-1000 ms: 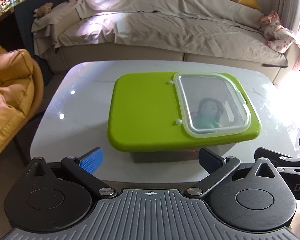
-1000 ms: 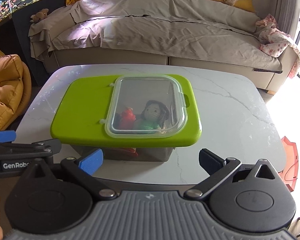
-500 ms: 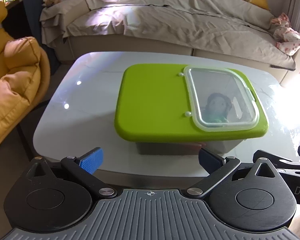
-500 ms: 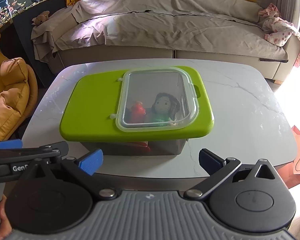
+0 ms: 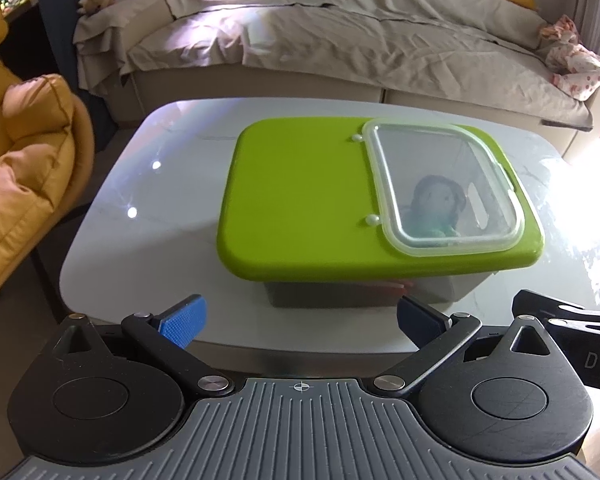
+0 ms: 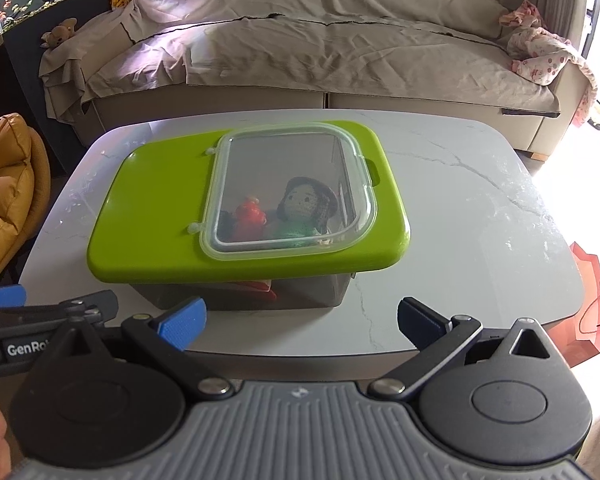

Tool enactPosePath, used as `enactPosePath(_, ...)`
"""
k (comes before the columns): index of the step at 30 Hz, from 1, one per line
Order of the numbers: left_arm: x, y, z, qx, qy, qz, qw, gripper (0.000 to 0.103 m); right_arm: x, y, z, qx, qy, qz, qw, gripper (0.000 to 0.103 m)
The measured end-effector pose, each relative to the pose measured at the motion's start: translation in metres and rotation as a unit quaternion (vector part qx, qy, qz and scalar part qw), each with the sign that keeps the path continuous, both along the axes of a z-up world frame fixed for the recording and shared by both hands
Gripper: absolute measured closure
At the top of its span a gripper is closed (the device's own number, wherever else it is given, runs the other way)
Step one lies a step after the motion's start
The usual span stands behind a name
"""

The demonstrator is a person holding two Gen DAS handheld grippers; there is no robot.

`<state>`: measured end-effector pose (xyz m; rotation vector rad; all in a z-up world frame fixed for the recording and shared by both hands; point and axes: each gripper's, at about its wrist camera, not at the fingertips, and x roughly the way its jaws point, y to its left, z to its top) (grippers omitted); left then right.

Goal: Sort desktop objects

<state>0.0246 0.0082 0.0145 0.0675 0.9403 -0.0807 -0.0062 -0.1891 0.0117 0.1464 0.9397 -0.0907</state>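
On the marble desk (image 6: 460, 208), with the box (image 6: 240, 292) dead ahead of both grippers and its lid (image 6: 172, 216) shut over the doll (image 6: 306, 210), left gripper (image 5: 300, 320) and right gripper (image 6: 300, 320), both spread and empty, look finished and should draw straight back.

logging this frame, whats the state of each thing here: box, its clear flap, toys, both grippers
storage box: on the table, green lid on
clear flap: shut, flat in the lid
doll: inside, upright under the flap
red toy: inside, left of the doll
left gripper: open, empty
right gripper: open, empty
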Motion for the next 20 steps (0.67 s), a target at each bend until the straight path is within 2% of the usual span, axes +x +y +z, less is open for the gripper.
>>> enactPosePath(4,0.002,-0.004,-0.004,0.000,0.005,-0.003,1.0000,0.000,0.002,-0.006,-0.004,0.017,0.004,-0.005,1.000,0.000)
enactPosePath(20,0.007,-0.007,-0.011,0.007,0.010,0.000,0.9999,0.000,0.006,-0.006,-0.010,0.023,0.004,0.002,1.000,0.000)
